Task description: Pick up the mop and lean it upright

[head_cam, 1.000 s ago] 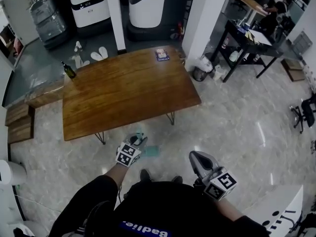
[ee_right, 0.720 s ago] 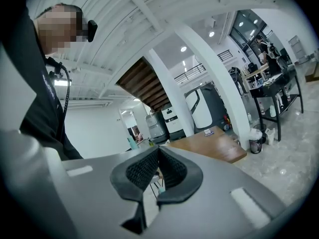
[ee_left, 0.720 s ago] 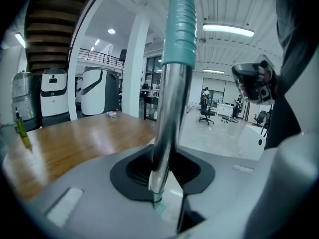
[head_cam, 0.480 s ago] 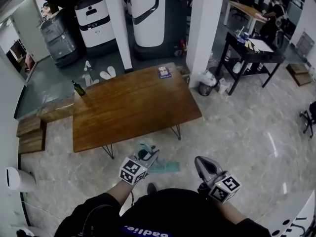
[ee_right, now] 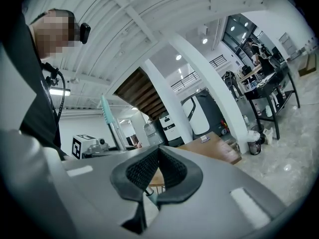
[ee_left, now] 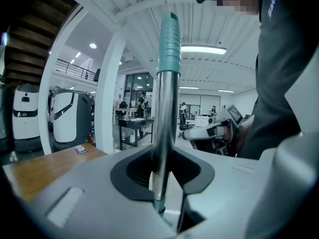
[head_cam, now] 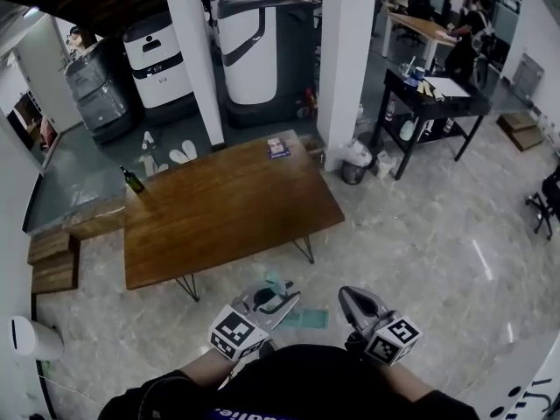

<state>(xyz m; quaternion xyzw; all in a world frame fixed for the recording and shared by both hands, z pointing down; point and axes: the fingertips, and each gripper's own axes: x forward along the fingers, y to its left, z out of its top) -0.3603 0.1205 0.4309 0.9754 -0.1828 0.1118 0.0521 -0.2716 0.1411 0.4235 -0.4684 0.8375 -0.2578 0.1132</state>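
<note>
The mop has a silver pole (ee_left: 166,108) with a teal ribbed grip (ee_left: 170,41) at its top. The pole stands nearly upright between the jaws of my left gripper (ee_left: 162,169), which is shut on it. In the head view the left gripper (head_cam: 275,301) is just in front of my body. The teal mop head (head_cam: 305,319) lies on the floor beside it. My right gripper (head_cam: 353,299) hangs a little to the right, apart from the mop. Its jaws (ee_right: 158,169) are shut with nothing in them. The mop pole (ee_right: 109,117) shows at the left of the right gripper view.
A wooden table (head_cam: 219,210) on hairpin legs stands ahead, with a dark bottle (head_cam: 133,180) at its left end and a small booklet (head_cam: 278,147) at its far edge. White pillars (head_cam: 341,59), large white machines (head_cam: 254,46), a bin (head_cam: 354,166) and a black desk (head_cam: 433,90) lie beyond.
The left gripper with the mop has drifted right and lower in the head view, and the mop head has shifted right with it. The right gripper has barely moved.
</note>
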